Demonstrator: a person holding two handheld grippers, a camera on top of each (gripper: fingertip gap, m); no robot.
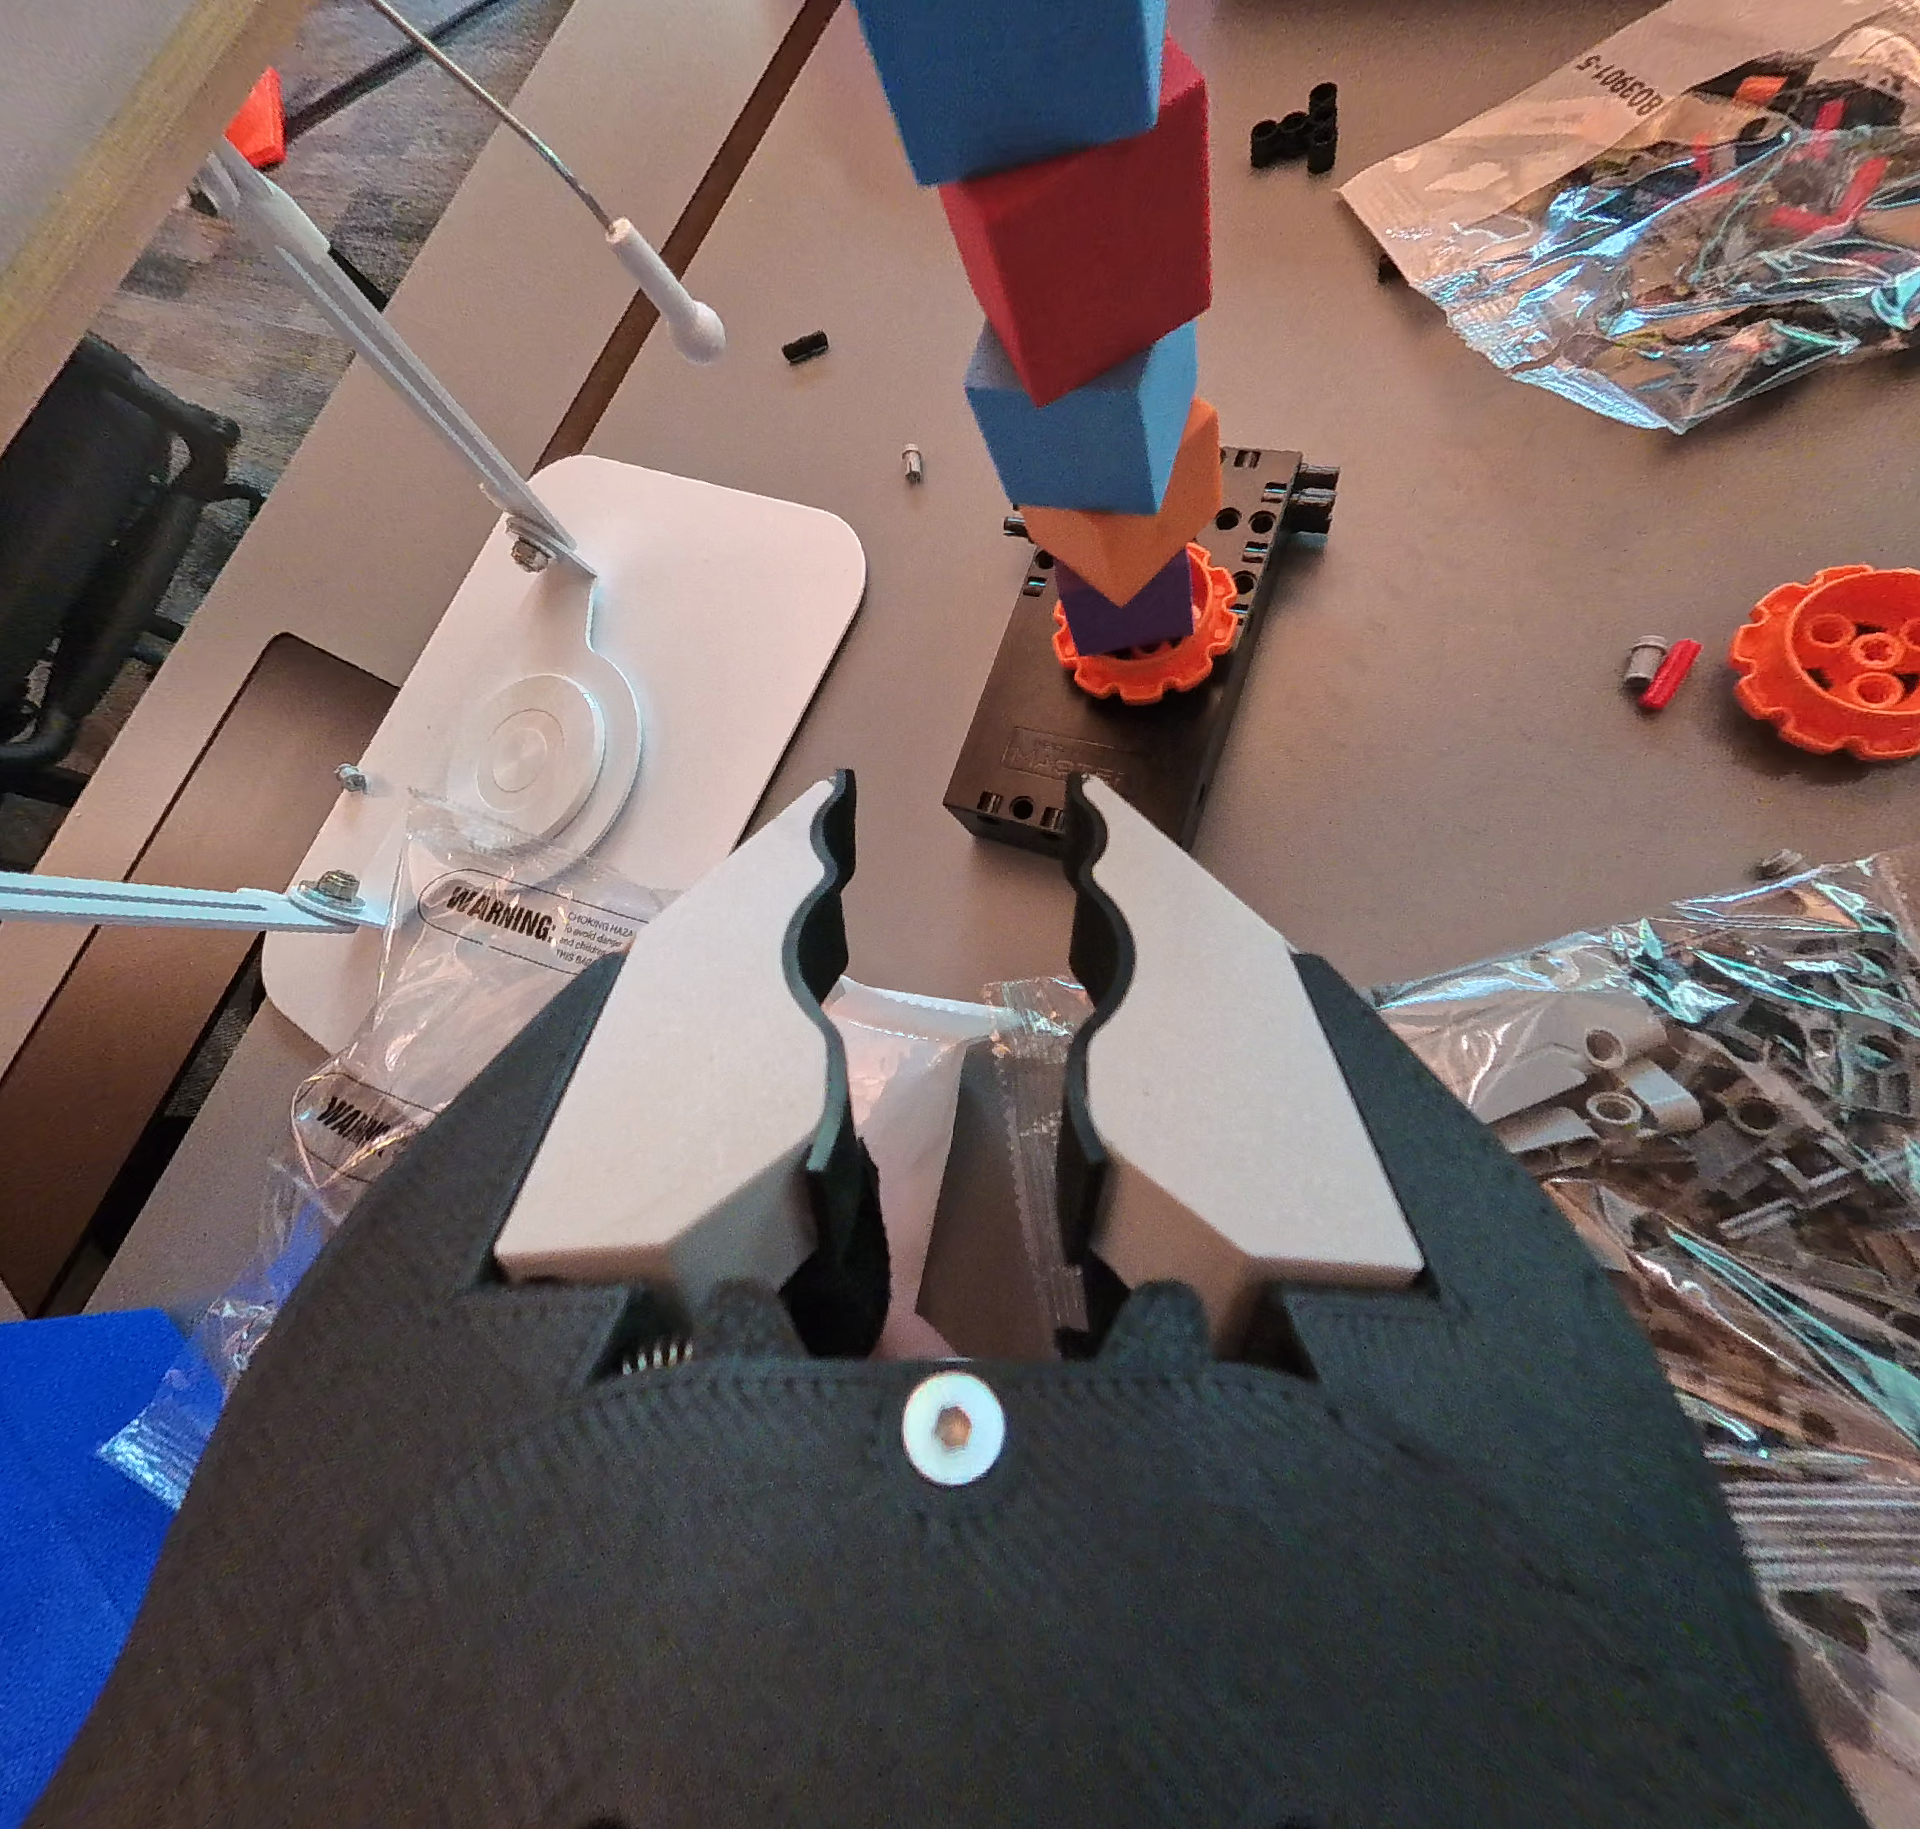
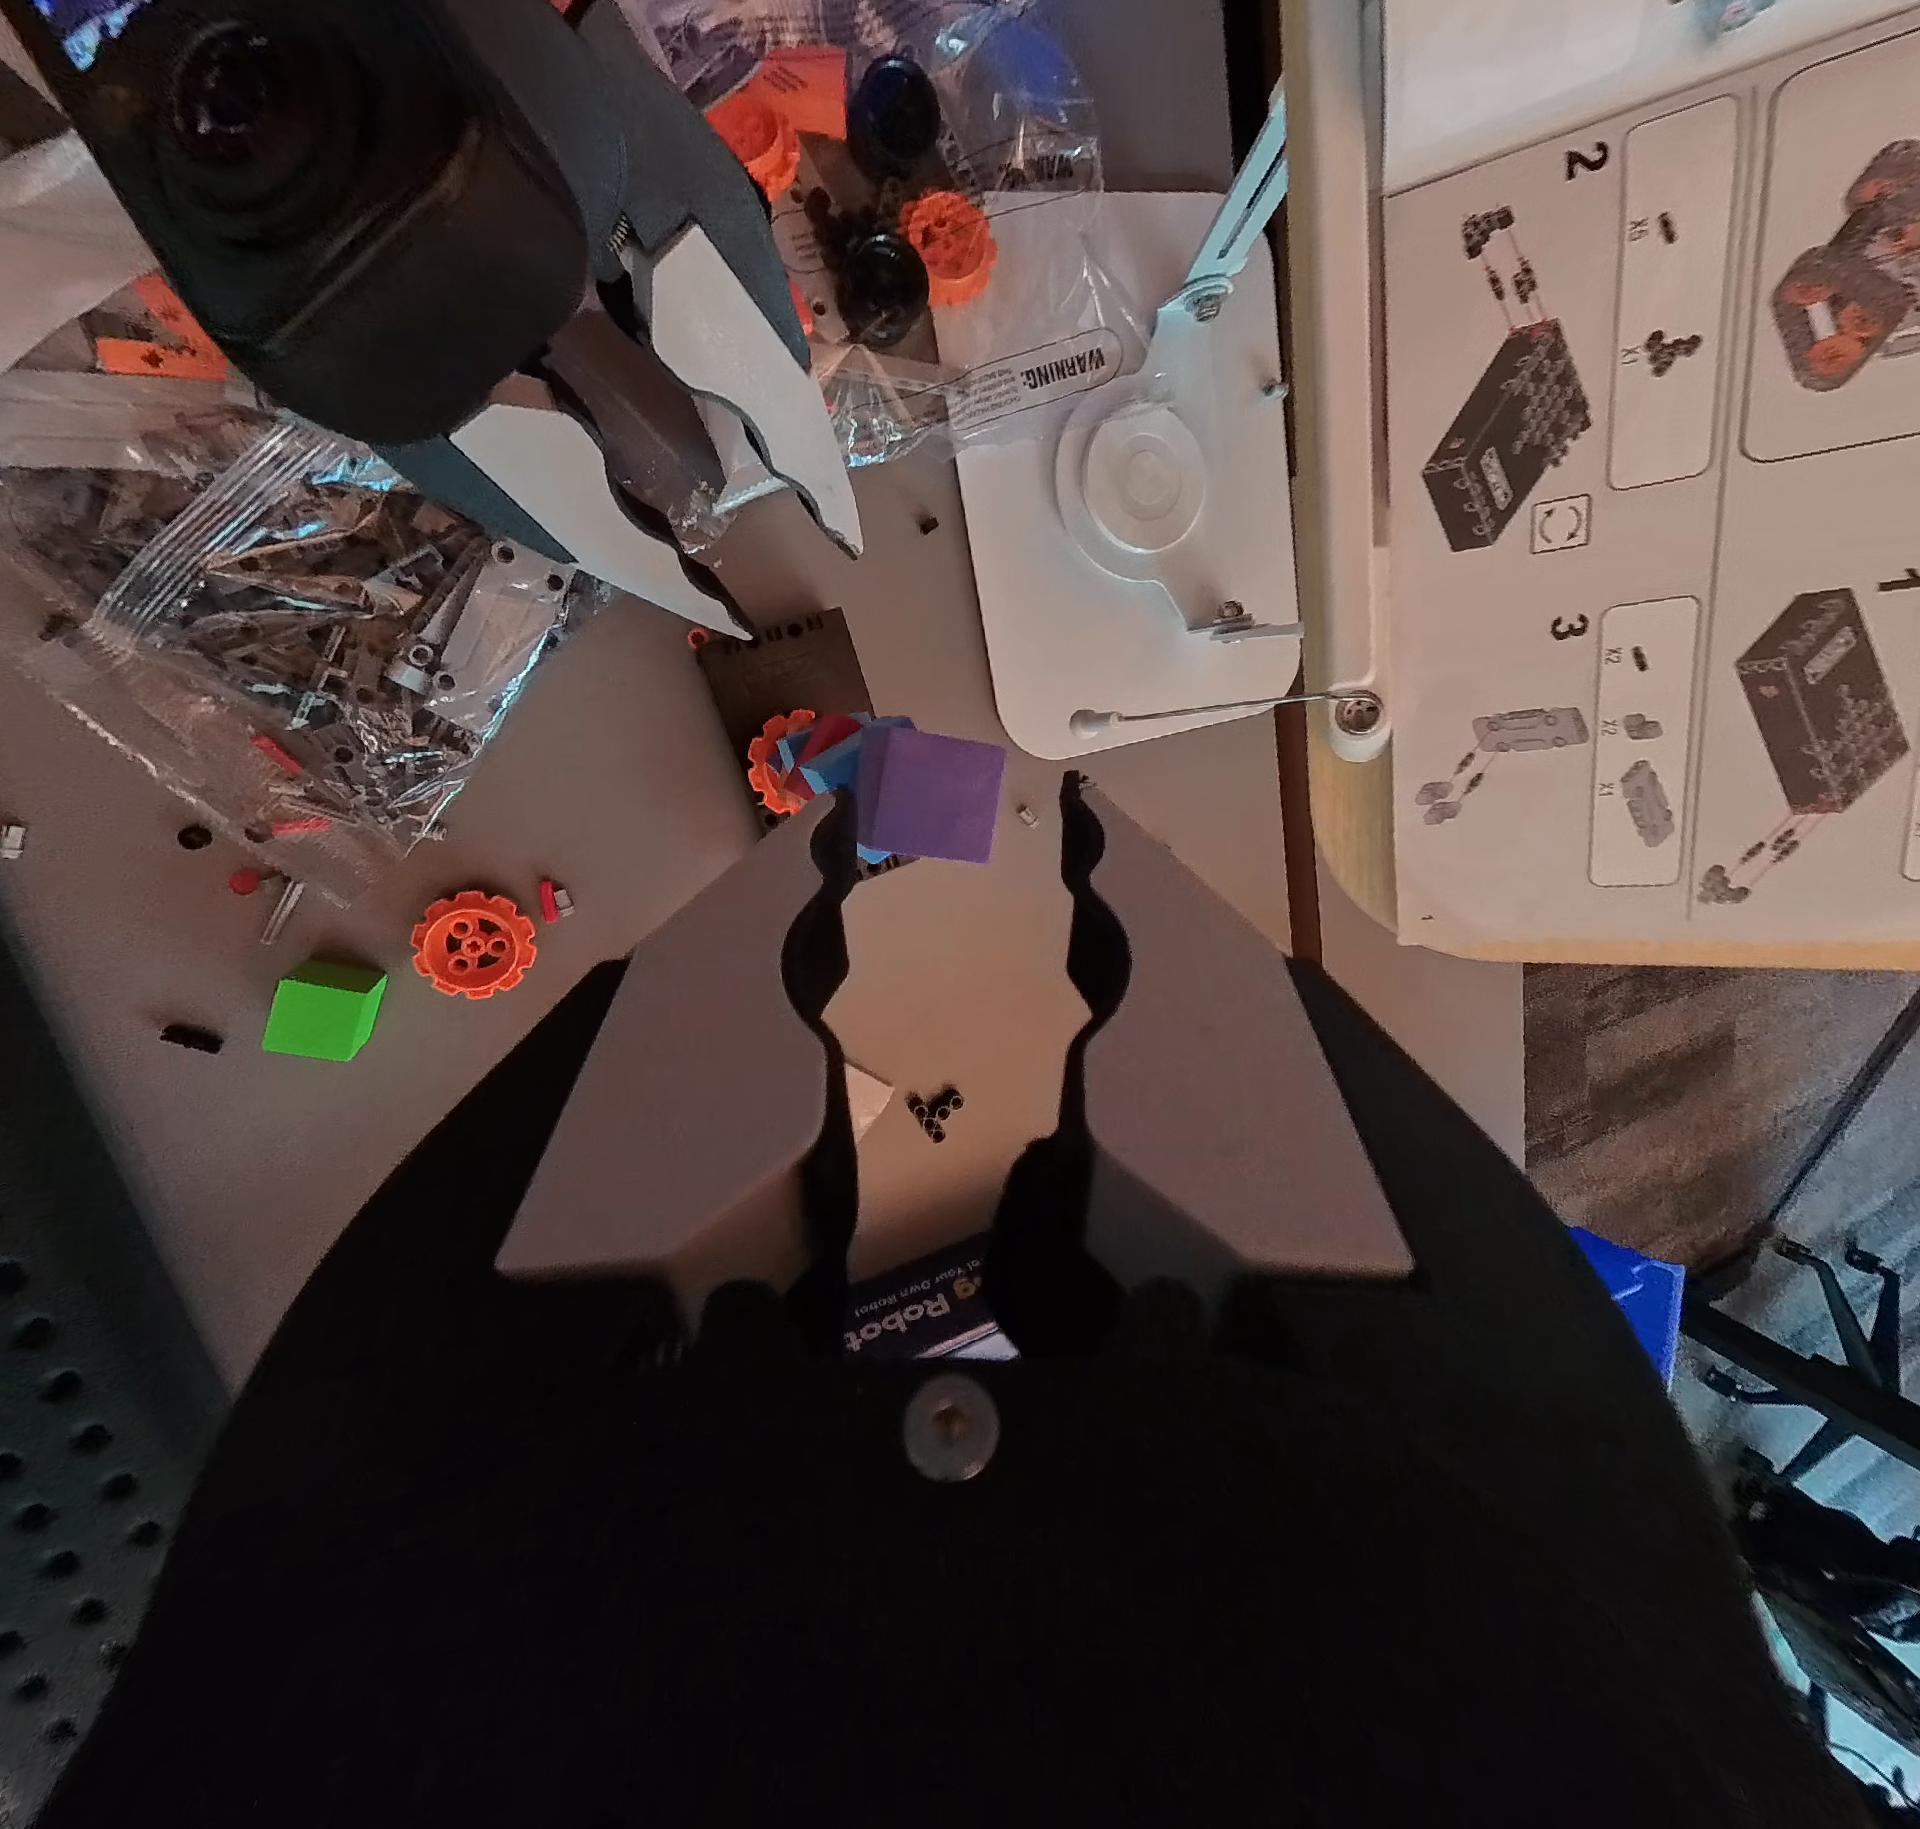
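- Left gripper [image 1: 961, 813]: jaws apart at a narrow gap, nothing between them; clear plastic wrapping lies beneath the fingers.
- Just past its tips, at 12 o'clock: black box [image 1: 1122, 709] flat on the grey table [image 1: 1455, 553], an orange gear [image 1: 1143, 636] on top of it.
- On that gear stands a leaning block tower [image 1: 1081, 325]: purple at the base, then orange, blue, red, blue, running out of the top of the left wrist view.
- At 10 o'clock: white stand base [image 1: 707, 595] with thin white arms bolted on.
- At 2 o'clock: loose orange gear [image 1: 1839, 662]; beyond it a crinkled bag of parts [image 1: 1662, 252].
- Right gripper [image 2: 961, 803]: jaws apart at a narrow gap, gripping nothing; it looks straight down.
- The purple block [image 2: 930, 792] that tops the tower in this view sits just past the tips, close to the left finger; whether they touch I cannot tell.
- At 9 o'clock: green cube [image 2: 324, 1008] on the table, an orange gear just beside it.
- At 2 o'clock: instruction sheet [image 2: 1662, 491] on a board.
- At 11 o'clock: the other gripper with its camera.
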